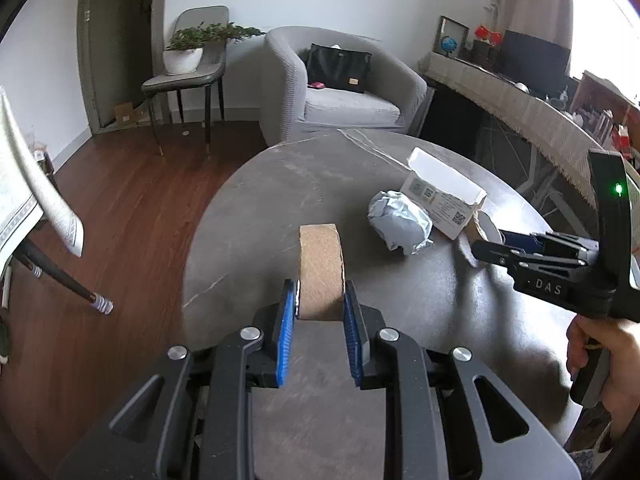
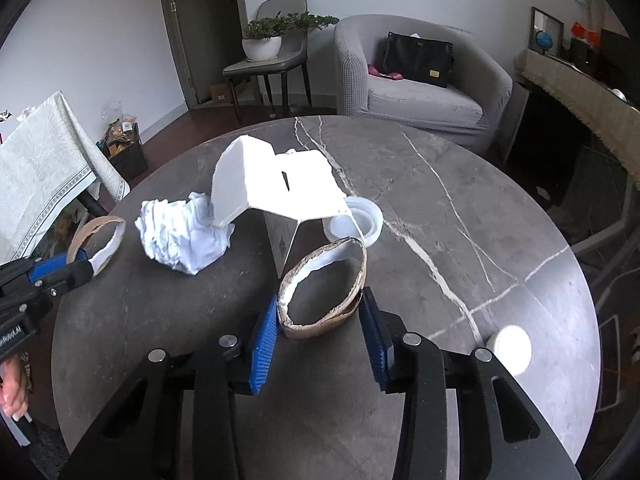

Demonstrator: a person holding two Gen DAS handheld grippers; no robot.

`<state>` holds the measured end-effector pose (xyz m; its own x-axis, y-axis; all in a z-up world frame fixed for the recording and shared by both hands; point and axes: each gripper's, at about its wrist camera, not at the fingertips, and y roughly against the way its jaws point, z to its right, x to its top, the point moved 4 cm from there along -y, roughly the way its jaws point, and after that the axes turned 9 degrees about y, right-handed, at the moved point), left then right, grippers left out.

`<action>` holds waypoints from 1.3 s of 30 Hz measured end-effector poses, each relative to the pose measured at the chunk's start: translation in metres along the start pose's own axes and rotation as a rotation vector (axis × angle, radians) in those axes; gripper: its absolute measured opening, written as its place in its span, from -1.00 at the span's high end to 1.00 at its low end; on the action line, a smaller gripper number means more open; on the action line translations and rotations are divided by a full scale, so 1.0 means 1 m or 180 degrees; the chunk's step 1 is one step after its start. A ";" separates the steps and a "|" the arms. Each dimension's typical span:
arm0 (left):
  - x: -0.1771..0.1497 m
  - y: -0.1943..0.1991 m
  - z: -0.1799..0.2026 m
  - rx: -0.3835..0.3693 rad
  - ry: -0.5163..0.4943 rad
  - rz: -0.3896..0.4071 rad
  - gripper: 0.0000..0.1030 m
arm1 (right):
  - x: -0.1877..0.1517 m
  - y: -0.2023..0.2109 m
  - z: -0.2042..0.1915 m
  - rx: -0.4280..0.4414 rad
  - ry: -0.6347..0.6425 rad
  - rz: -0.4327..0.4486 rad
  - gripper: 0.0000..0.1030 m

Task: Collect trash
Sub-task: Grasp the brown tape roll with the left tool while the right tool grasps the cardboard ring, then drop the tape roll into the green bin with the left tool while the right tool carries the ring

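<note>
My left gripper [image 1: 320, 300] is shut on a brown cardboard tape ring [image 1: 322, 268] and holds it above the round grey table [image 1: 280, 184]. The ring also shows in the right wrist view [image 2: 98, 242], in the left gripper [image 2: 86, 266]. My right gripper [image 2: 320, 316] is open around a torn, flattened cardboard ring [image 2: 324, 288] on the table [image 2: 460, 200]; whether the pads touch it I cannot tell. A crumpled white paper wad [image 2: 180, 236] [image 1: 400, 220] and an open white carton [image 2: 280, 184] [image 1: 444, 192] lie just beyond. The right gripper [image 1: 486, 250] shows at the right of the left wrist view.
A white plastic lid [image 2: 356, 220] sits behind the torn ring and a small white cap [image 2: 510, 346] near the table's right edge. A grey armchair [image 1: 336, 88] and a chair with a plant [image 1: 188, 60] stand beyond. A cloth-covered table [image 2: 36, 168] and a bin [image 2: 124, 152] are left.
</note>
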<state>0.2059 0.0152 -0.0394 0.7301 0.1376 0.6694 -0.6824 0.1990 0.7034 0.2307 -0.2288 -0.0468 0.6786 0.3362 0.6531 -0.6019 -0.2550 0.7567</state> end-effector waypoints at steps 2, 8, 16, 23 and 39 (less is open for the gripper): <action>-0.002 0.005 -0.003 0.0003 0.0026 0.0023 0.52 | -0.003 0.003 -0.003 -0.0006 0.0011 0.0006 0.23; -0.012 0.023 -0.008 0.0040 0.0029 0.0074 0.52 | -0.010 0.015 -0.013 -0.0002 0.0029 0.0061 0.28; -0.030 0.048 -0.023 0.0067 0.0047 0.0119 0.52 | -0.016 0.036 -0.034 0.0075 0.0034 0.0205 0.29; -0.052 0.064 -0.050 0.0163 0.0117 0.0087 0.52 | -0.024 0.047 -0.061 0.0175 0.0070 0.0289 0.29; -0.096 0.079 -0.111 0.0434 0.0250 -0.0095 0.52 | -0.022 0.064 -0.153 0.0623 0.0442 0.0455 0.29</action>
<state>0.0863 0.1256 -0.0750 0.7470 0.2102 0.6307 -0.6551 0.0711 0.7522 0.1127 -0.1139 -0.0174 0.5204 0.4018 0.7535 -0.5855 -0.4744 0.6574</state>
